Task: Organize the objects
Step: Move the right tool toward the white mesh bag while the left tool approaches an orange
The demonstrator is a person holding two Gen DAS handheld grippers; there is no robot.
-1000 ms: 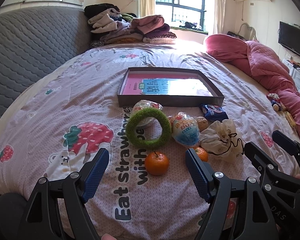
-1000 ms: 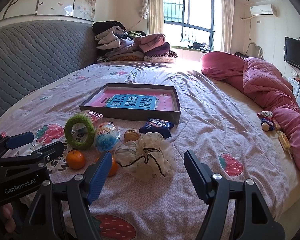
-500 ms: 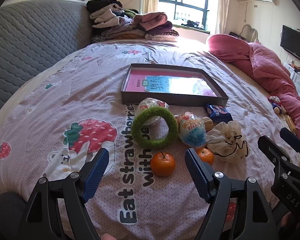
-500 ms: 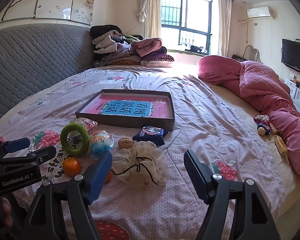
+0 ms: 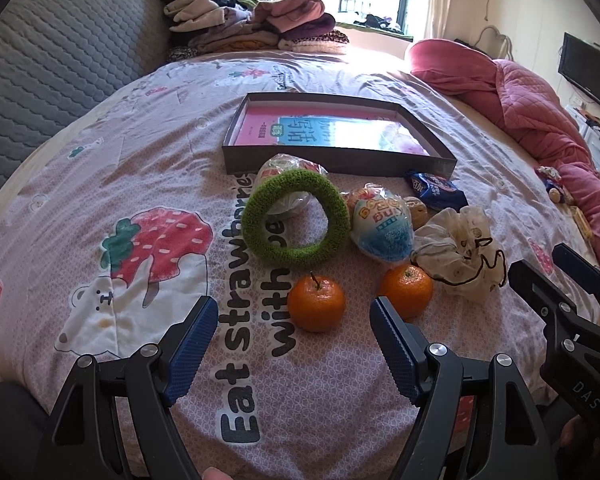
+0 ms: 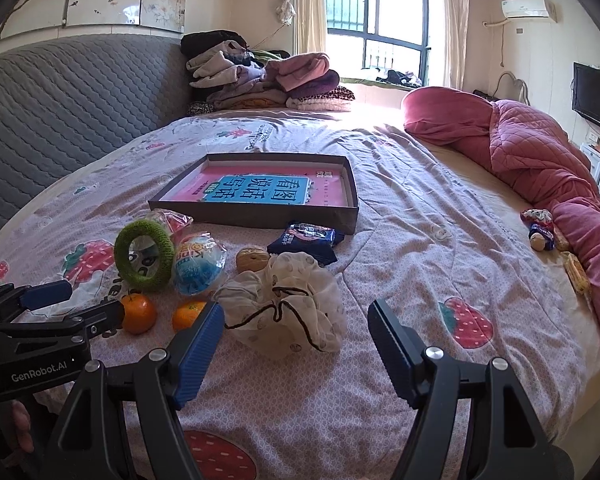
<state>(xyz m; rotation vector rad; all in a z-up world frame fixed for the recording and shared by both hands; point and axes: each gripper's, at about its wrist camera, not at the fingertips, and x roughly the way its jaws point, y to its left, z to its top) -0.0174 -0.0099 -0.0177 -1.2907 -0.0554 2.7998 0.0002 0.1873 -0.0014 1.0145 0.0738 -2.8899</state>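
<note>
Left wrist view: the left gripper [image 5: 292, 322] is held with fingers wide, empty, just short of the nearer tangerine [image 5: 317, 303] on the bed [image 5: 80, 184]. It is best straddled squarely and squeezed gently before being carried to the shallow box [image 5: 340, 160]. Only the right wrist view shows the right gripper [image 6: 296, 330], also wide and empty, near the drawstring pouch [image 6: 288, 300].

Landmark: window [image 6: 376, 24]. Folded clothes pile [image 6: 260, 80] sits just below-left of it on a strawberry-print bedsheet [image 5: 100, 160]. Pink quilt [image 6: 540, 160] lies below-right. AC unit [image 6: 530, 8] and TV [image 6: 596, 96] are to its right. Grey quilted headboard [image 6: 68, 96] stands far left.
</note>
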